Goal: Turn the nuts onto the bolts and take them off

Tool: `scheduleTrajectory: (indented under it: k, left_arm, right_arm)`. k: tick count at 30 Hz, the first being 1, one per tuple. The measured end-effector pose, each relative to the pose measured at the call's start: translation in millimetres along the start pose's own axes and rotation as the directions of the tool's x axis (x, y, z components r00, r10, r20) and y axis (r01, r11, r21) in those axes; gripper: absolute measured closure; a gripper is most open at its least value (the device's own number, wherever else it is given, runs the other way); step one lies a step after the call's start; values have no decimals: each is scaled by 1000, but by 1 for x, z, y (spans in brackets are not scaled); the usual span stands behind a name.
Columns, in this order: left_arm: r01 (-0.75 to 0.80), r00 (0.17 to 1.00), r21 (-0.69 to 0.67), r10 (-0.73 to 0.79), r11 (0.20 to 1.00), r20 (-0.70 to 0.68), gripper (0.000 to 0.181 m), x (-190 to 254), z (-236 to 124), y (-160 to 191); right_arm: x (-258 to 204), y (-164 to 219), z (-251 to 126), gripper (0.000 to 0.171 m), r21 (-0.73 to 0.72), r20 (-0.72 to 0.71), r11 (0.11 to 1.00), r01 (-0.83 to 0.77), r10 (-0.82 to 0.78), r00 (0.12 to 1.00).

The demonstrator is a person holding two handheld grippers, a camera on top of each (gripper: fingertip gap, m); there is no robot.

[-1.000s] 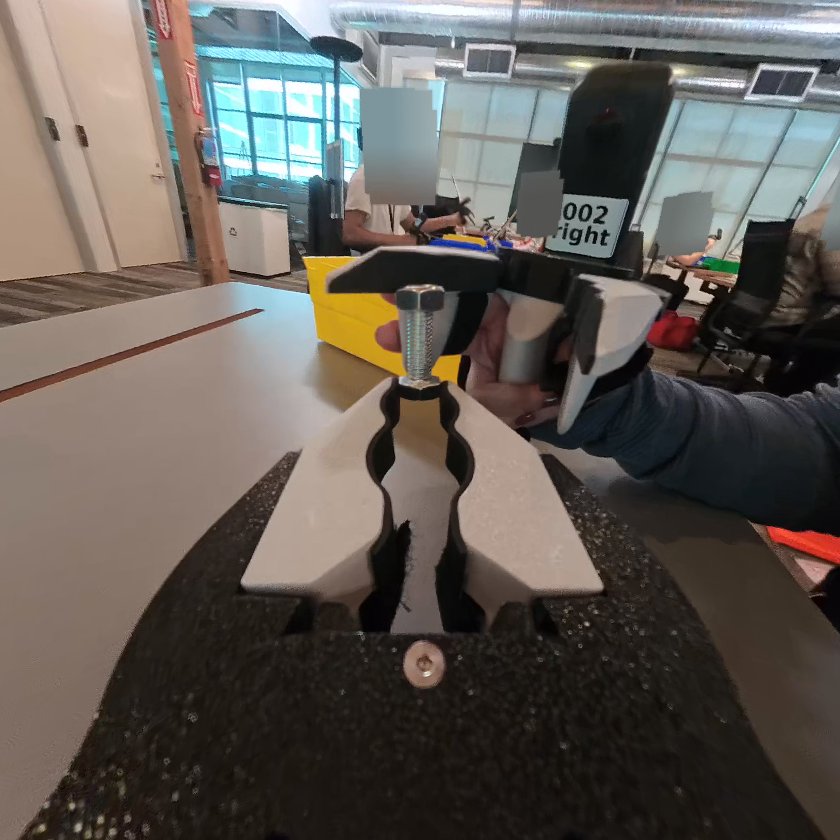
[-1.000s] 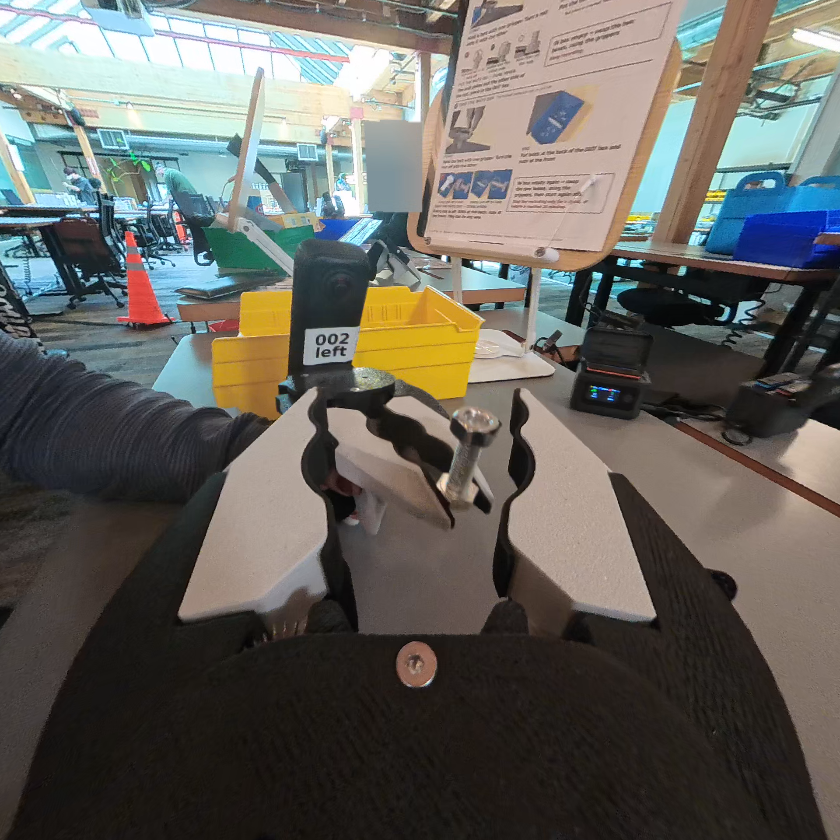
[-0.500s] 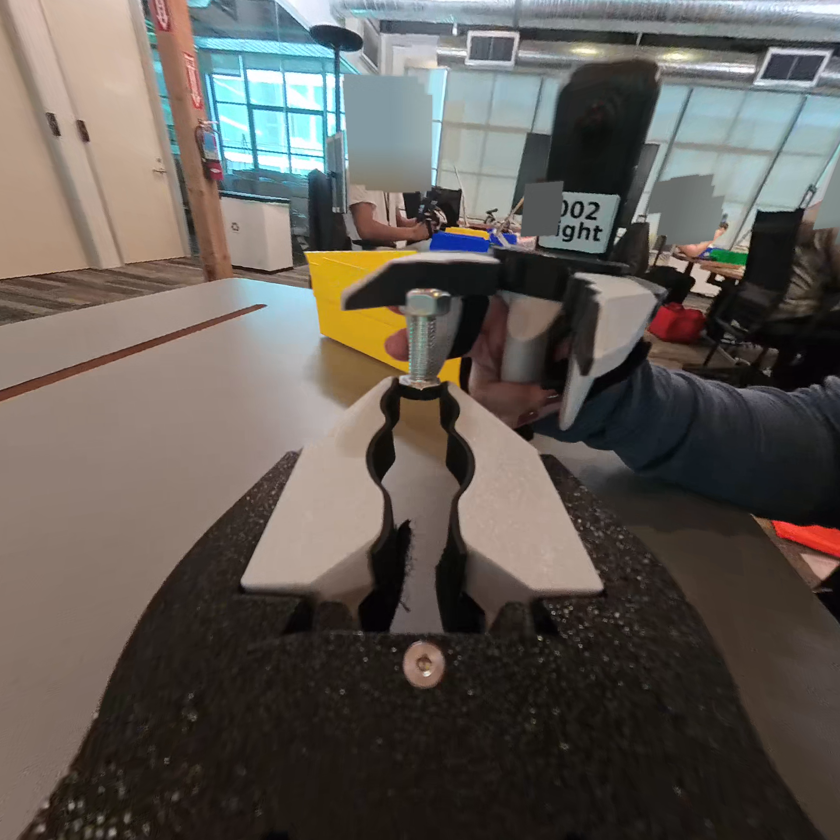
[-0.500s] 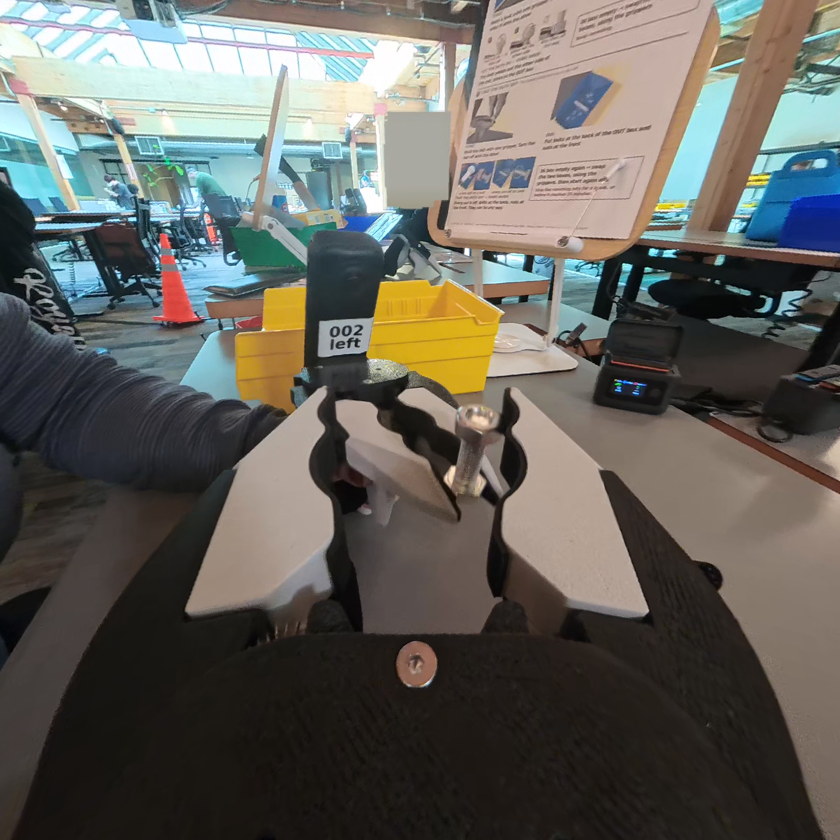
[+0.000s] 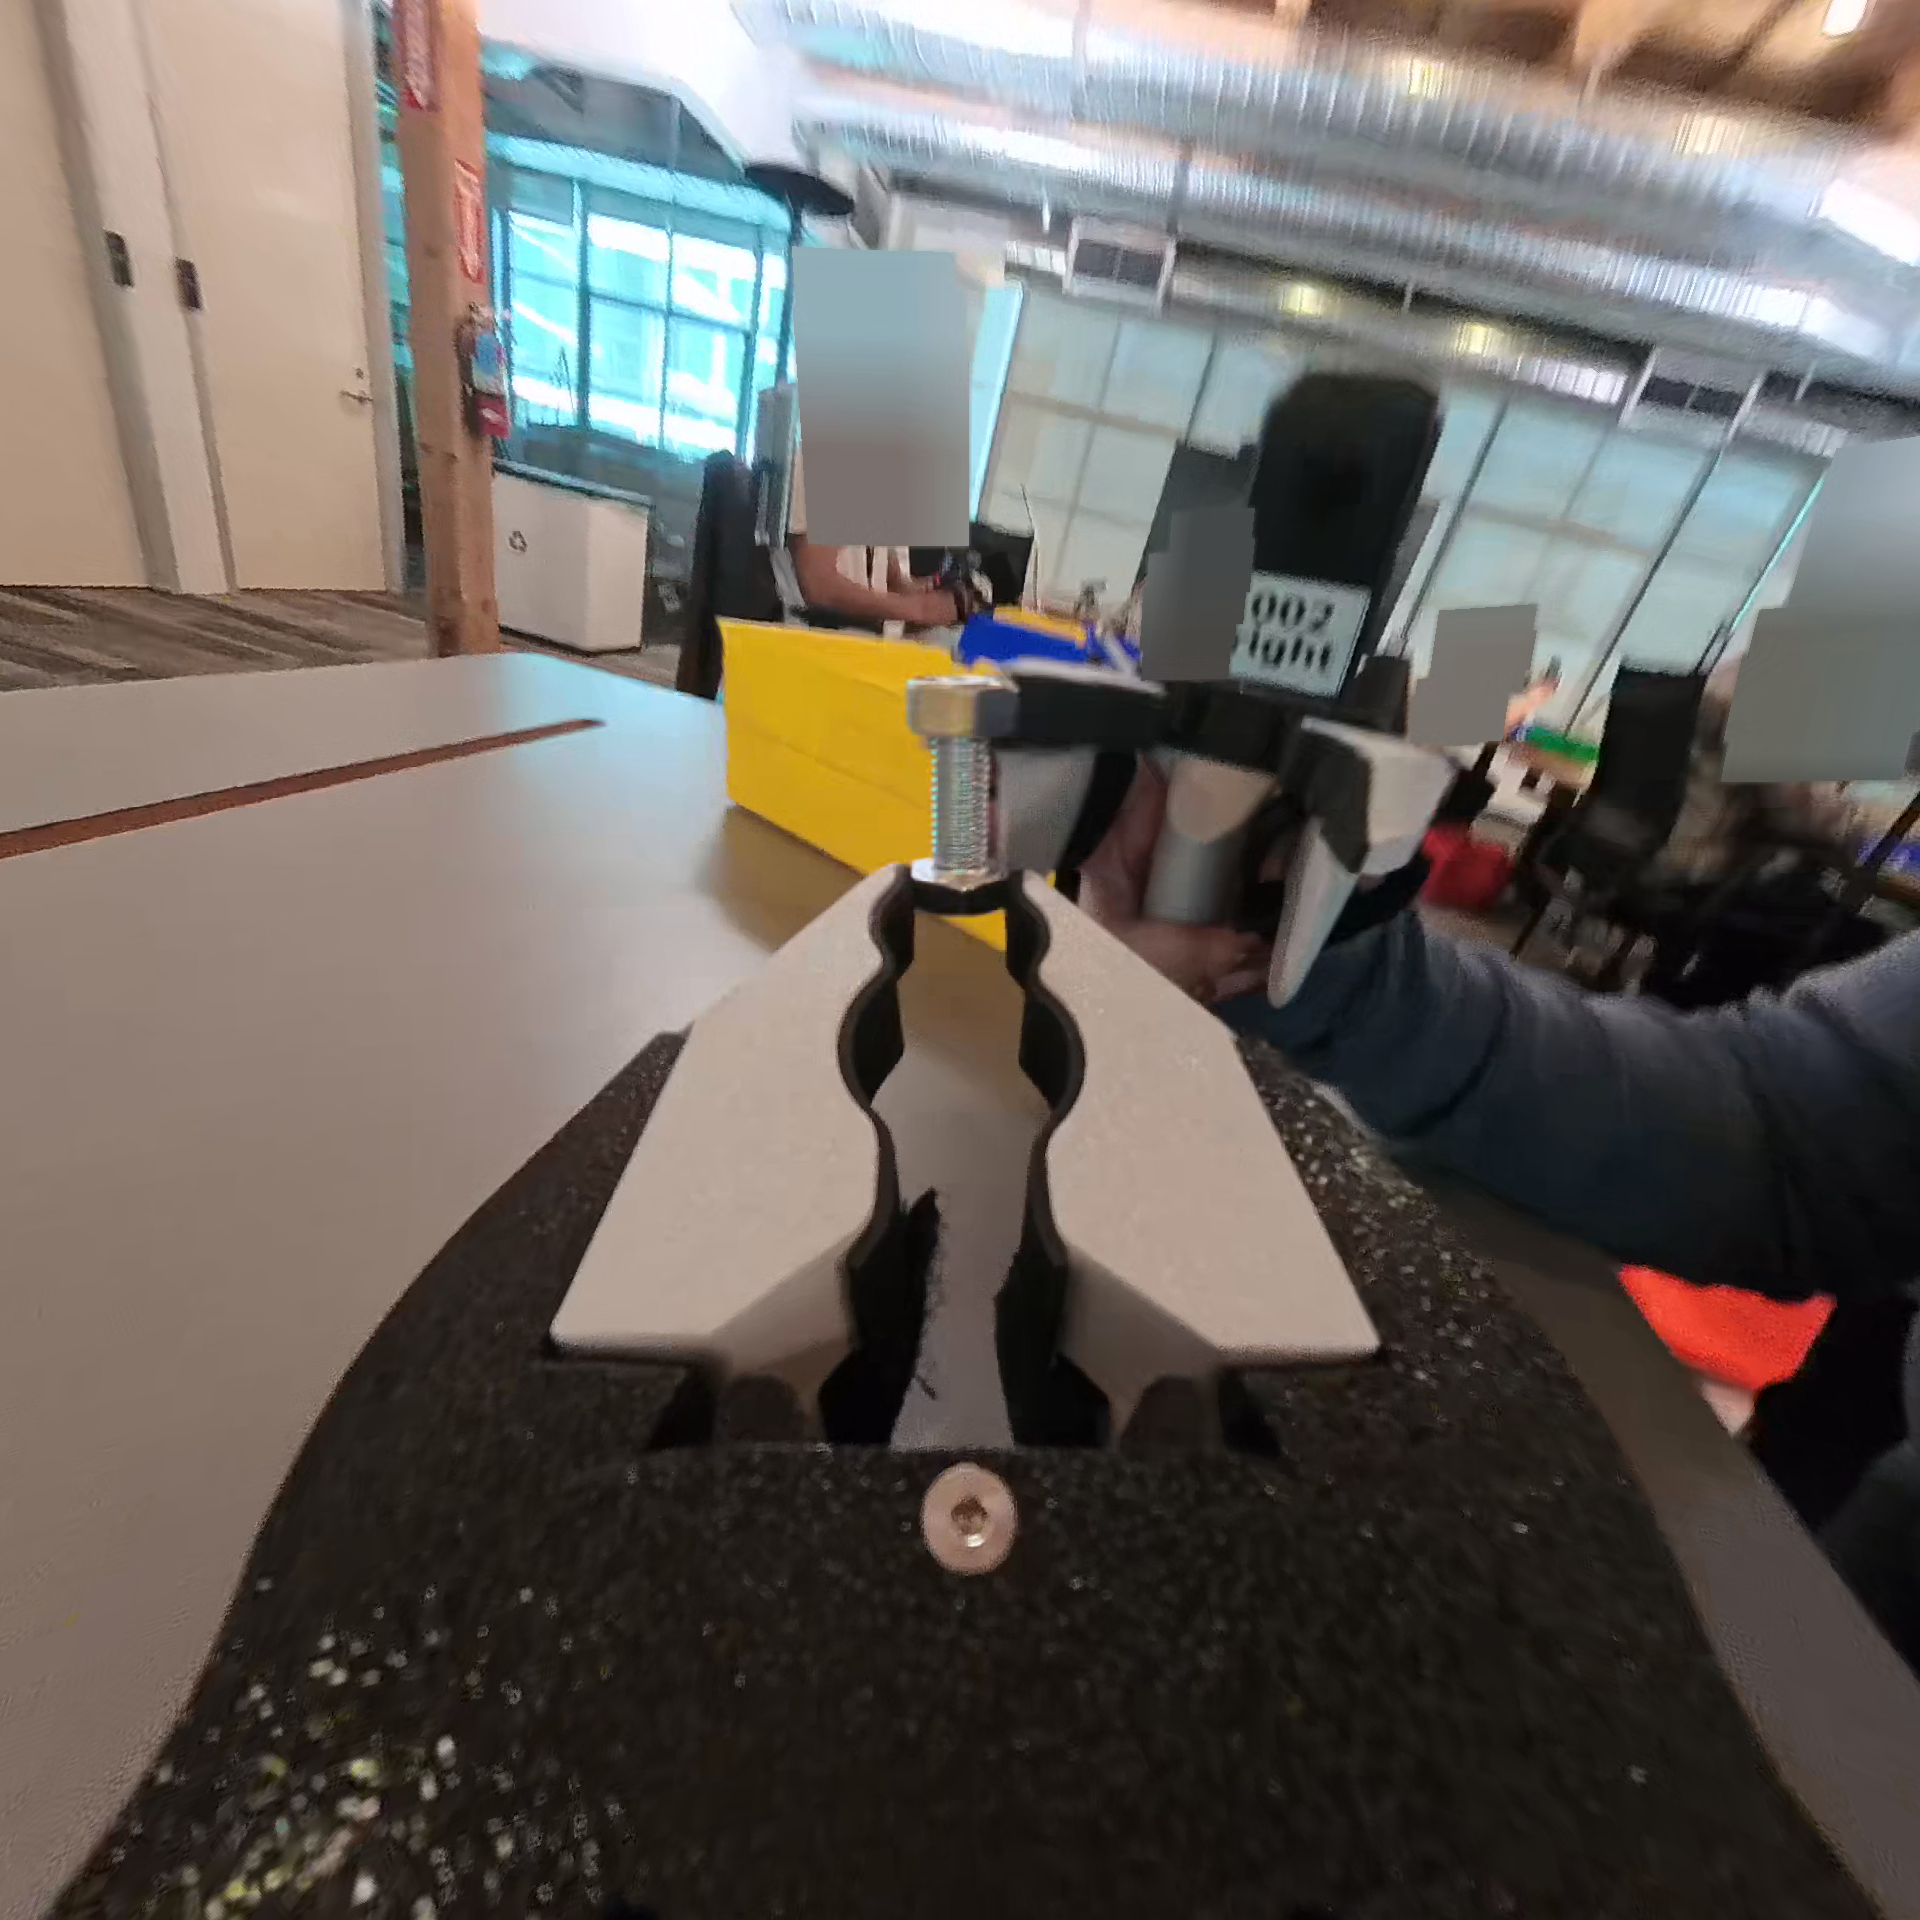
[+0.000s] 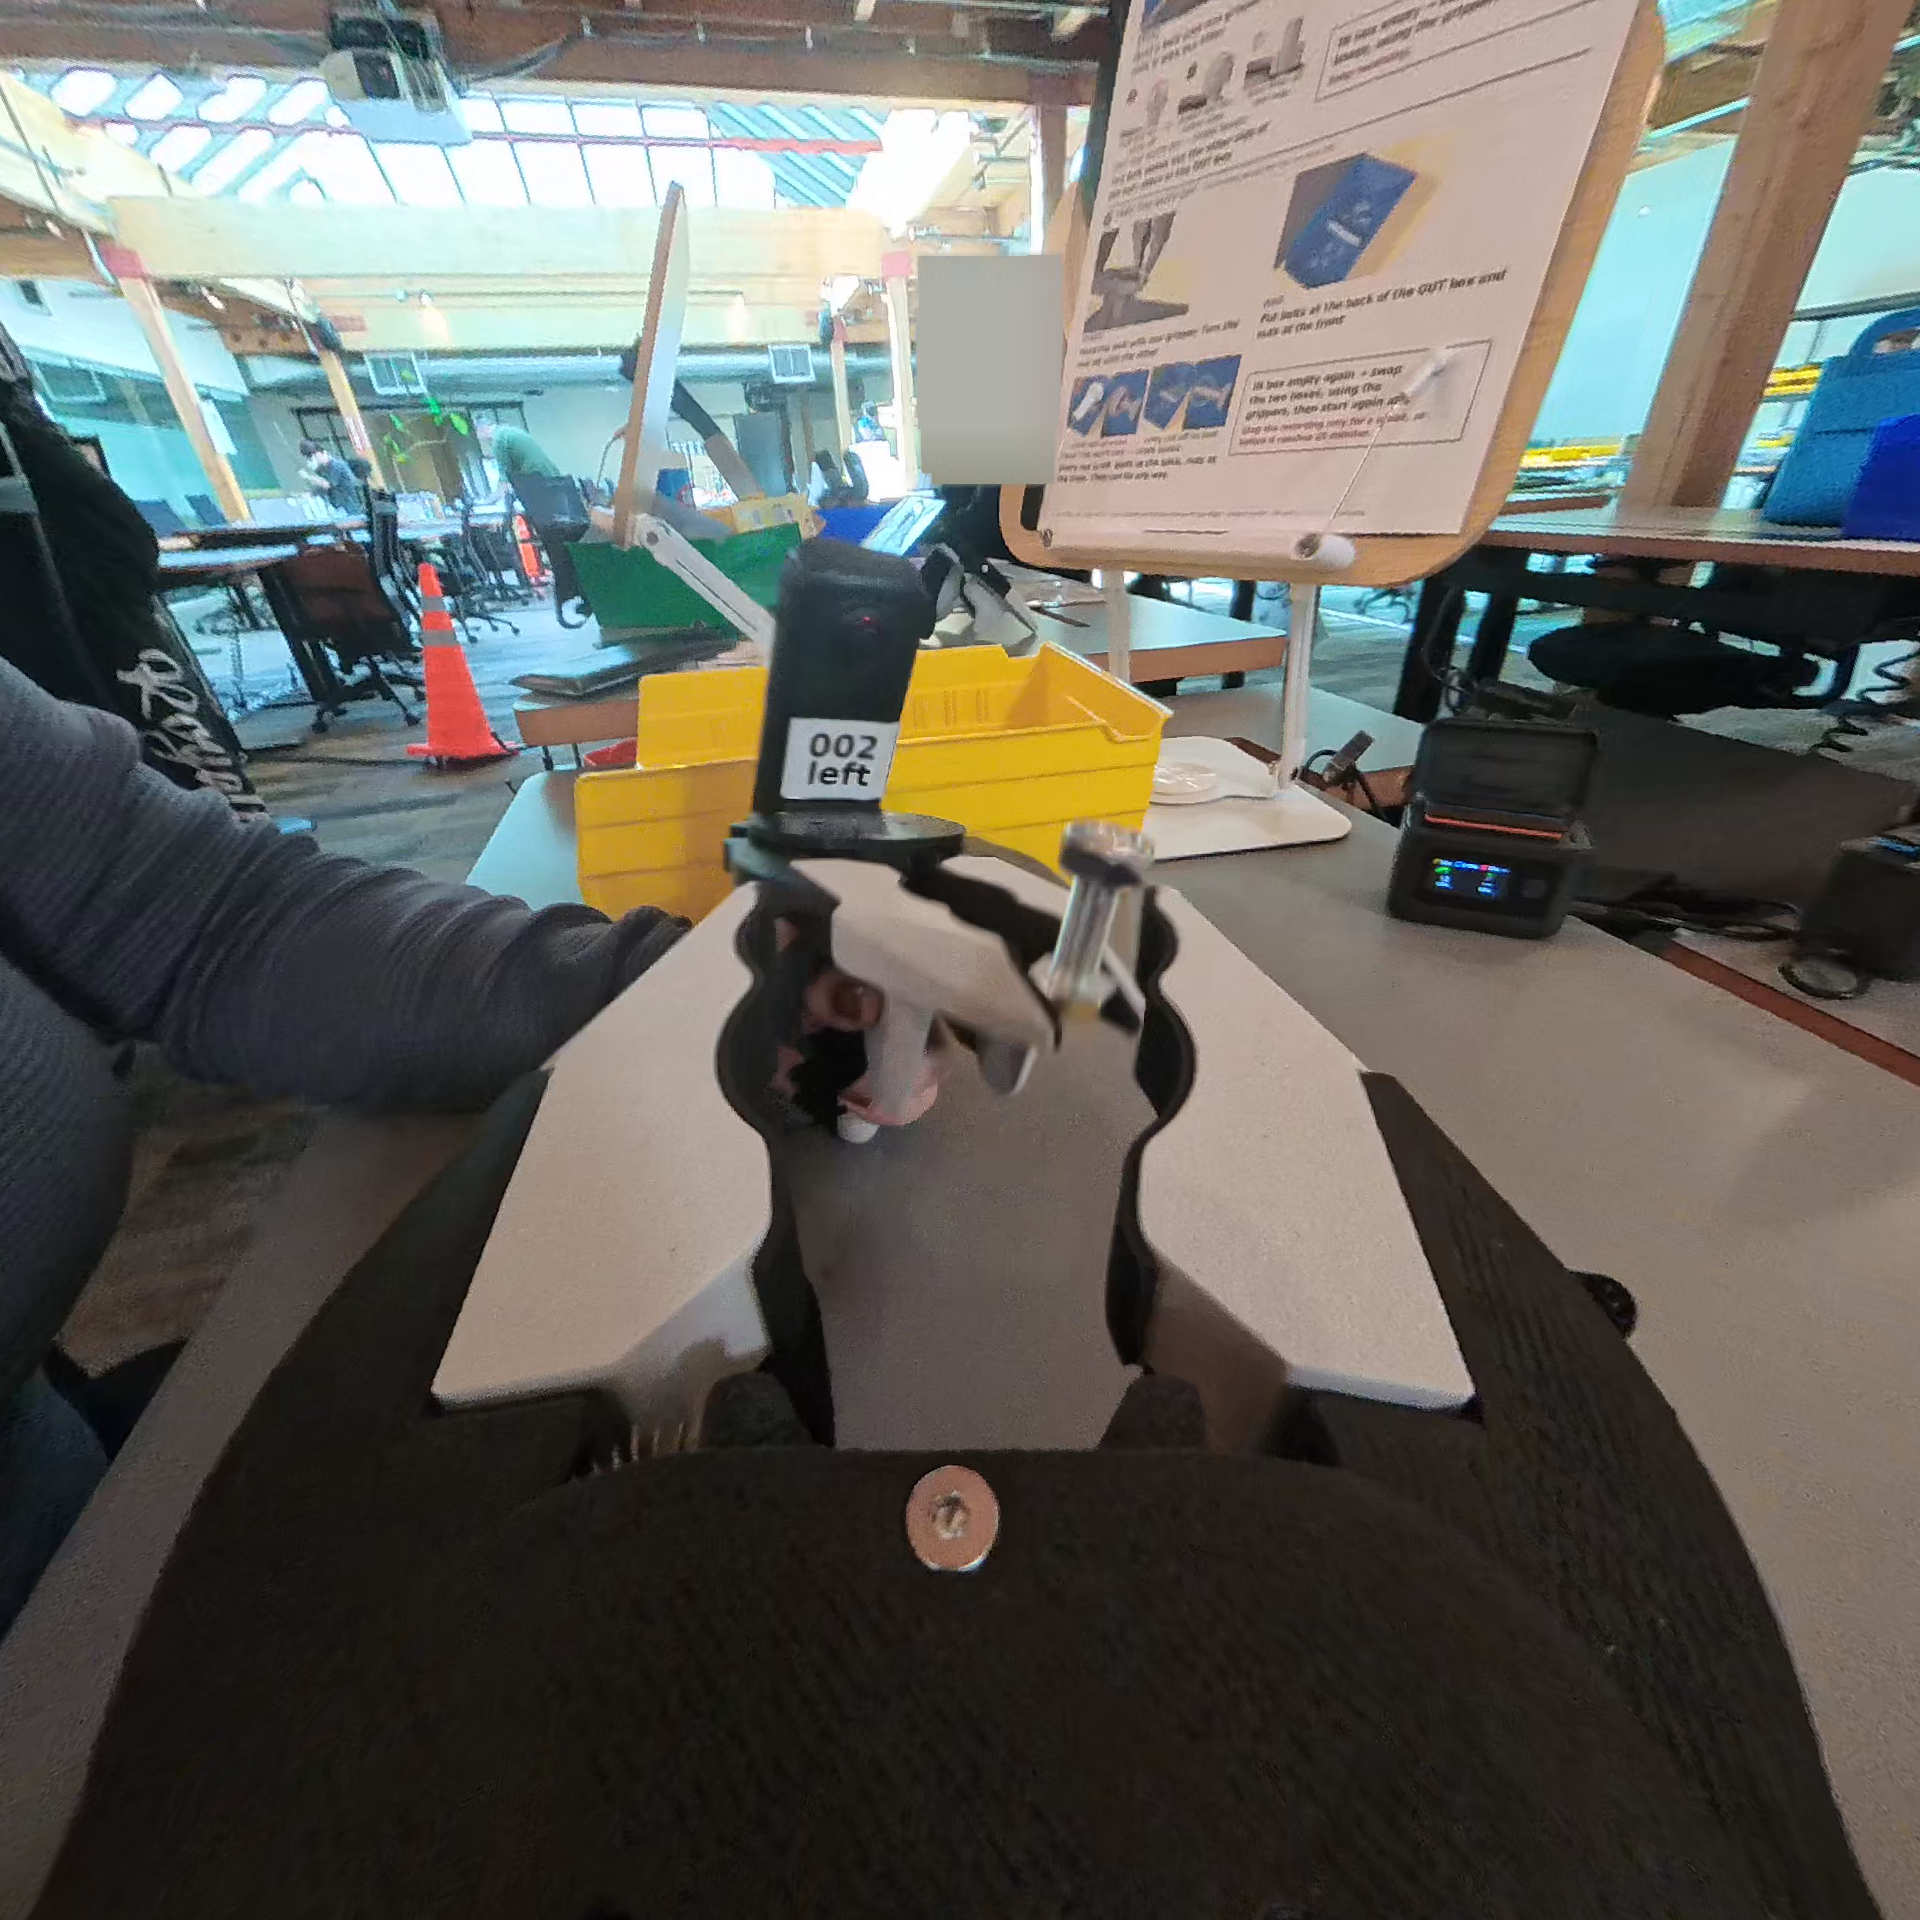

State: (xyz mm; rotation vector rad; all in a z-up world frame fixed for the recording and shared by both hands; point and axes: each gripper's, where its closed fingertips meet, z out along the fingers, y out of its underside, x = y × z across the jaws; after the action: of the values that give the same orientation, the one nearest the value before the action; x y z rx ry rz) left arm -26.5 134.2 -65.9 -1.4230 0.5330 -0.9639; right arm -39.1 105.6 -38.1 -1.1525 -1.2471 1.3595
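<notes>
My left gripper [image 5: 958,902] is shut on a small steel nut [image 5: 956,881] at its fingertips. A silver bolt [image 5: 961,795] stands upright in the nut, hex head on top. My right gripper [image 5: 1174,790] faces it with its jaws wide apart, and one black-edged finger [image 5: 1081,712] lies level with the bolt head, beside it. In the right wrist view the right gripper [image 6: 951,935] is open. The bolt [image 6: 1091,925] leans close to its right finger [image 6: 1247,1091]. The left gripper [image 6: 1060,1023] holds the nut [image 6: 1075,1006] below.
A yellow bin [image 6: 1039,748] stands on the grey table [image 5: 364,987] behind the grippers. An instruction board on a white stand [image 6: 1299,260] and a black device with a small screen [image 6: 1486,862] are at the right. A person's sleeve [image 5: 1662,1101] reaches in. My two grippers' fingertips are within a few centimetres of each other.
The right gripper has shifted sideways, so the bolt head now sits at its finger's tip instead of under it. The left gripper still holds the nut. The views are blurred by motion.
</notes>
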Motion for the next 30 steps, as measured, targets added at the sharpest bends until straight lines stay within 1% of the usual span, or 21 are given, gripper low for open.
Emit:
scheduleTrajectory:
  k: [1, 2, 4, 6, 8, 11, 13, 15, 17, 20, 22, 24, 27, 28, 30]
  left_arm:
    - [32, 999, 39, -31, 999, -9, 166, -2, -4, -7]
    - [41, 999, 55, -40, 998, -19, 166, -2, -6, -11]
    - [-12, 999, -11, 12, 1000, -41, 166, 7, -2, -2]
    - [-49, 994, -80, 41, 996, -97, 166, 23, 9, 12]
    - [-67, 991, -118, 52, 991, -119, 166, 31, 16, 21]
    - [-37, 995, -99, 28, 994, -91, 166, 23, 11, 16]
    - [-19, 998, -73, 15, 997, -56, 166, 13, 4, 9]
    - [-3, 999, -57, 1, 998, -36, 166, 6, -1, 4]
    - [-16, 999, -84, 12, 996, -47, 166, 10, 1, 6]
    - [-46, 996, -147, 33, 988, -85, 166, 26, 13, 20]
    - [-25, 996, -139, 13, 990, -83, 166, 26, 14, 20]
    - [21, 998, -102, -27, 995, -62, 166, 17, 8, 13]
    - [56, 998, -53, -57, 997, -10, 166, 2, -2, 0]
    - [44, 999, -63, -46, 997, -19, 166, 4, -2, 1]
    - [26, 997, -99, -32, 995, -63, 166, 16, 4, 8]
  right_arm:
    - [1, -3, -2, 106, 15, 5, 1000, -12, 12, 1000]
    - [3, -4, -3, 105, 30, -6, 999, -18, 19, 1000]
    - [3, -3, 0, 97, 30, -16, 999, -17, 18, 1000]
    - [-1, 0, 5, 90, 20, -1, 999, -24, 24, 1000]
    - [-7, 3, 10, 89, 9, 28, 1000, -27, 26, 999]
    - [-15, 5, 12, 92, -3, 70, 1000, -25, 26, 997]
    - [-11, 3, 8, 91, 5, 57, 999, -32, 32, 998]
    - [-6, 0, 3, 96, 20, 44, 999, -43, 42, 998]
    - [-3, -1, 3, 96, 33, 28, 999, -39, 38, 999]
    - [-9, 2, 9, 93, 18, 38, 1000, -16, 16, 999]
    - [-13, 5, 11, 92, 4, 50, 1000, -7, 6, 999]
    - [-9, 4, 9, 91, 7, 42, 1000, -17, 17, 999]
    - [0, -4, 0, 98, 52, 21, 998, -46, 45, 999]
    - [2, -6, -1, 97, 66, 0, 997, -38, 38, 999]
    - [3, -6, 2, 90, 63, -20, 998, -17, 18, 1000]
